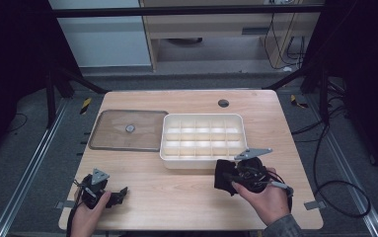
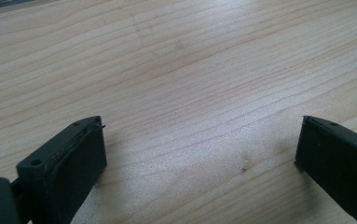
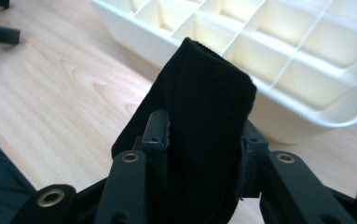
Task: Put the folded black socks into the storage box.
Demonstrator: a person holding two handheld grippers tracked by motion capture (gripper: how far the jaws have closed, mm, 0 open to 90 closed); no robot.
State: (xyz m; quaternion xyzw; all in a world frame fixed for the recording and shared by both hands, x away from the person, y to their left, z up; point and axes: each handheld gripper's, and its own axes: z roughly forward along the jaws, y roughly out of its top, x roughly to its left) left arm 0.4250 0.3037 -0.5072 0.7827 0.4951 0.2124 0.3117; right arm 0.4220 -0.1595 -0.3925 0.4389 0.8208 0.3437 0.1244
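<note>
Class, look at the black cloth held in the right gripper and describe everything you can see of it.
The black cloth is a folded or rolled piece of fine knit fabric, matte and unpatterned. It stands up between the right gripper jaws, which press on both its sides, with its rounded top poking past them. It is held just in front of the cream divided tray, near its front edge.

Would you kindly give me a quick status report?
Left gripper open, empty. Right gripper shut on black cloth, near white divided tray. Nothing in the way.

Lid (image 1: 127,130) left of tray (image 1: 203,163) (touching)
</note>
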